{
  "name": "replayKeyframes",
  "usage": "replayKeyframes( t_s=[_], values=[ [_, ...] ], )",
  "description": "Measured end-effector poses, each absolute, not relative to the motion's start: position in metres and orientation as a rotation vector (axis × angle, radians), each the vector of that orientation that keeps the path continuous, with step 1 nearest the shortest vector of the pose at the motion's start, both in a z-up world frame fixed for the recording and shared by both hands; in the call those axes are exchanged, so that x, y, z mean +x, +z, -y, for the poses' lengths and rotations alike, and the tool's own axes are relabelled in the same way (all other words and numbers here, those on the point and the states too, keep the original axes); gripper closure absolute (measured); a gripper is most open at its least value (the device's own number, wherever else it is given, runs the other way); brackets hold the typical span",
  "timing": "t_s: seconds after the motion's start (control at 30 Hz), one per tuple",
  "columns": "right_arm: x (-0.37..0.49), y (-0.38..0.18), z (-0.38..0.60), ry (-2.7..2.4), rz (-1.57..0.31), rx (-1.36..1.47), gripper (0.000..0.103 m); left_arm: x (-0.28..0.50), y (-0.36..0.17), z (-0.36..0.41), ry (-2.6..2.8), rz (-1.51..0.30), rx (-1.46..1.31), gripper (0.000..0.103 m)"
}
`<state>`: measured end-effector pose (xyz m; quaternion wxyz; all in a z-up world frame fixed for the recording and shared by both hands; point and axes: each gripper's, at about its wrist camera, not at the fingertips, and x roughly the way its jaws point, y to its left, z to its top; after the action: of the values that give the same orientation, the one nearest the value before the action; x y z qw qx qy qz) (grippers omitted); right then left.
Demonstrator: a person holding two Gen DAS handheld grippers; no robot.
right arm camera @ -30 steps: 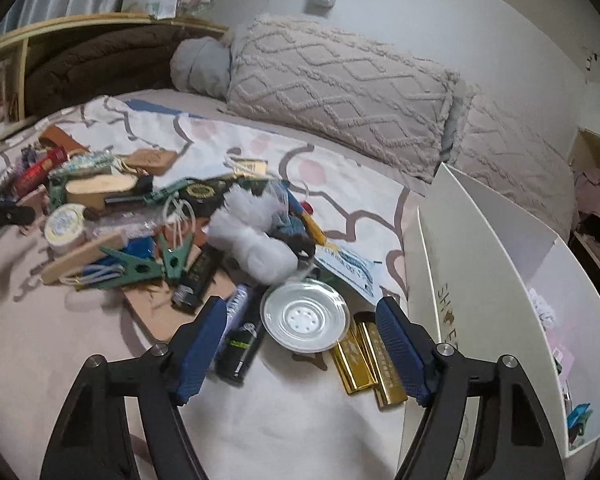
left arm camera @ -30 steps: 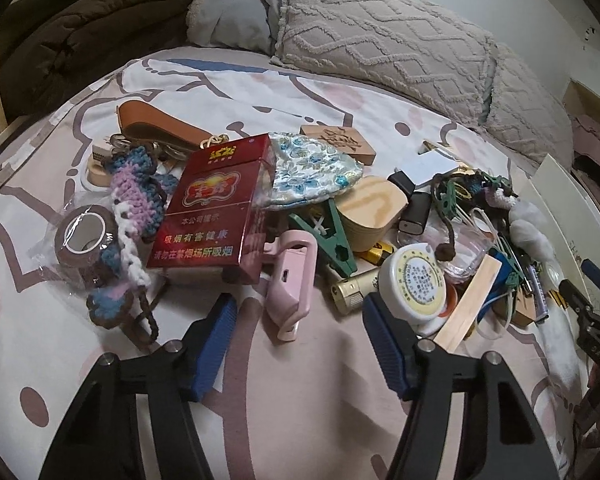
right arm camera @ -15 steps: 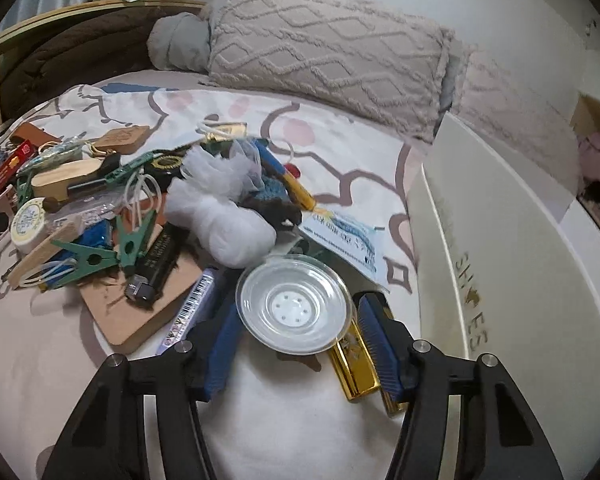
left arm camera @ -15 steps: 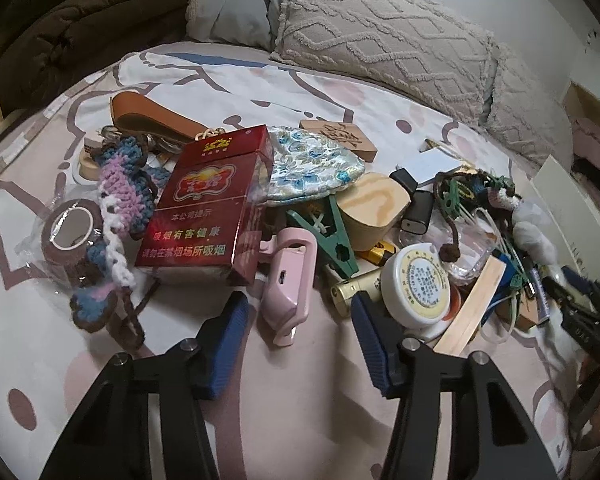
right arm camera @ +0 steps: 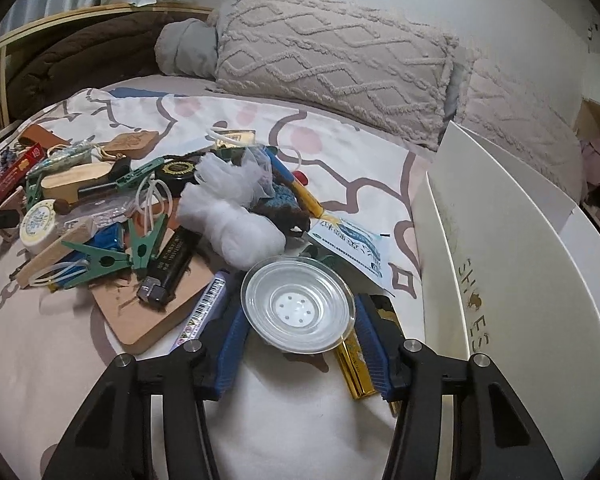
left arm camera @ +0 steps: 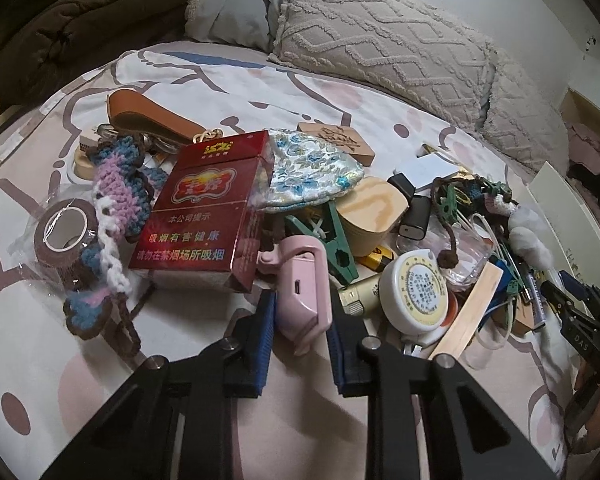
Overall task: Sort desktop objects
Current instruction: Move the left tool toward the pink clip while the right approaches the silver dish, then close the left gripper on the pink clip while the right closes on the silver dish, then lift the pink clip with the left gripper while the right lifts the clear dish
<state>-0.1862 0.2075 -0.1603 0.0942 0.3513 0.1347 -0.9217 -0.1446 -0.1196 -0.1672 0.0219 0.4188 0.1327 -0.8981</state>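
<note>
- On the patterned bedsheet (left arm camera: 340, 92), clutter lies in a heap, with the red cigarette pack (left arm camera: 204, 216) as its biggest piece at the left end.
- Just right of that pack's near corner lies a small pink plastic gadget with a handle loop (left arm camera: 302, 280); the left gripper (left arm camera: 300, 344) has its blue-padded jaws closing on the gadget's sides, both pads against it.
- Left of the pack sit a purple-and-blue crocheted piece (left arm camera: 116, 196) and a brown tape roll in clear wrap (left arm camera: 60, 236).
- Right of the pack, past the gadget, rests a round white tin with a yellow label (left arm camera: 418, 292).
- Far to the right of the pack, a shallow clear glass dish (right arm camera: 298, 306) stands between the pads of the right gripper (right arm camera: 298, 356), whose jaws are closing about its rim; whether they press it, I cannot tell.
- Beyond that dish, farthest from the pack, stands a white box printed SHOES (right arm camera: 512, 264).
</note>
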Motion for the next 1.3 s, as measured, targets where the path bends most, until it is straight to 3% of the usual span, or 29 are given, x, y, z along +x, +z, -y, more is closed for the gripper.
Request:
replayKeyframes(
  t_s=[0.37, 1.3],
  values=[
    [-0.167, -0.143, -0.203, -2.723, -0.371, 0.968, 0.049, -0.134, -0.156, 0.117, -2.811, -0.366, 1.245, 0.087],
    [-0.107, -0.129, -0.176, -2.537, -0.249, 0.931, 0.049, -0.064, -0.135, 0.103, -2.881, -0.477, 1.121, 0.088]
  ],
)
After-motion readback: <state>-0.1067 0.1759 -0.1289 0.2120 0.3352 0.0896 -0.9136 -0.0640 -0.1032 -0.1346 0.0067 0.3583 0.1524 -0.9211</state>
